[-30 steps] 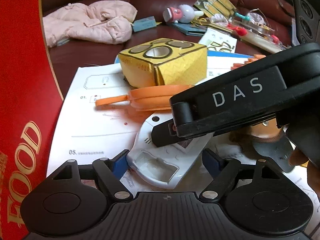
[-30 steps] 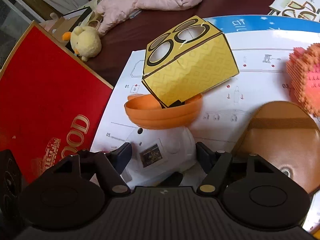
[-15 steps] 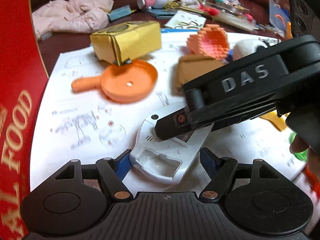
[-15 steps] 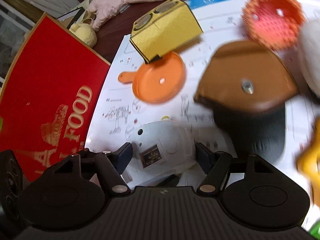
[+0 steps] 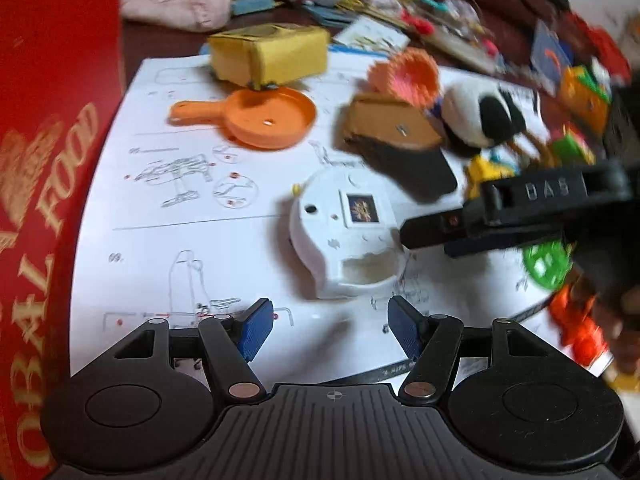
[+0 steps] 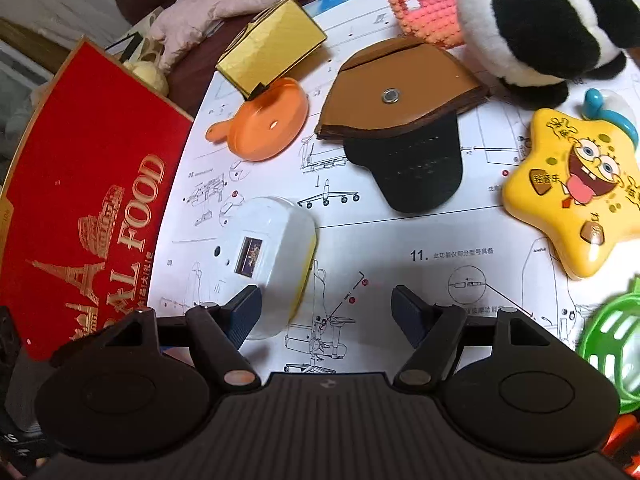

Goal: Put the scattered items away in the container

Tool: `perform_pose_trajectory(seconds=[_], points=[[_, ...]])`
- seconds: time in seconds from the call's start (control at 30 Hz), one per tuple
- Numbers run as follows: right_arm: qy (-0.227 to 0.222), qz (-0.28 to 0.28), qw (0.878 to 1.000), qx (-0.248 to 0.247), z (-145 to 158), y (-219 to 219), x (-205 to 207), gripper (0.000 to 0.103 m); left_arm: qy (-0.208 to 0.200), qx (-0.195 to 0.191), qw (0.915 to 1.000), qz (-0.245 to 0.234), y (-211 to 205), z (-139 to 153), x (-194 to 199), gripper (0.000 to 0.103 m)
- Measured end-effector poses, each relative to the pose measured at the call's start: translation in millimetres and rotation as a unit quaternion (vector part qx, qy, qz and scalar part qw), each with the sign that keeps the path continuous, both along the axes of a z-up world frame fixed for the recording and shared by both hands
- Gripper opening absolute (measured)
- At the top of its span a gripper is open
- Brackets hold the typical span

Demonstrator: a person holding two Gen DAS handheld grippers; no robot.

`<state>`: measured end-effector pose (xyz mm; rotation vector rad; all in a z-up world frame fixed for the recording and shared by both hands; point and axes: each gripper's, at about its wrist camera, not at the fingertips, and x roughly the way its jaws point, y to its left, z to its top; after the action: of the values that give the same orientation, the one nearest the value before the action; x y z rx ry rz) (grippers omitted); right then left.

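With both the left gripper and right gripper spread and empty, the white plastic toy at frame centre is judged light, rigid and slippery, best pinched across its flat sides.

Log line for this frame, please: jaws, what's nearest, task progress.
left gripper: opening, empty | right gripper: opening, empty | nearest: white toy on instruction sheet | red box: nothing placed

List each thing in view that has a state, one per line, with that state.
left gripper: jaws opening, nothing between them
right gripper: jaws opening, nothing gripped
white gadget: lying on the instruction sheet, by the right gripper's left jaw
orange pan: open side up, empty
brown pouch: flap shut
yellow box: tipped, resting on the pan
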<state>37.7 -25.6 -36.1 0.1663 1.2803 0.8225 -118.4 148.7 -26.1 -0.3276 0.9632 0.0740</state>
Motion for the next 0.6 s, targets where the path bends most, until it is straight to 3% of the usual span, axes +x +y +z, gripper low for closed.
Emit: perform_pose_trajectory(seconds=[0.1,0.33,0.43,0.6], points=[[-0.019,0.005,1.0,0.001,8.8,5.6,0.1,0.076,-0.001,-0.019,0.9994,0.03,9.7,3.8,2.8,0.076],[-0.052,0.018,0.998,-0.023,13.0,18.1,1.3,0.076,0.027,-0.009,0.9985,0.046,7.1,-7.3,23.5,0.078],[-0.05,0.02,0.998,-0.034,7.5,18.2,0.1,0.076,0.033,-0.016,0.9978,0.056,7.0,-11.5,28.2,0.081],[-0.042,0.02,0.998,-0.041,0.4,16.5,-0.8,0.077,0.04,0.001,0.998,0.048,-4.7,-16.7,36.3,0.077]])
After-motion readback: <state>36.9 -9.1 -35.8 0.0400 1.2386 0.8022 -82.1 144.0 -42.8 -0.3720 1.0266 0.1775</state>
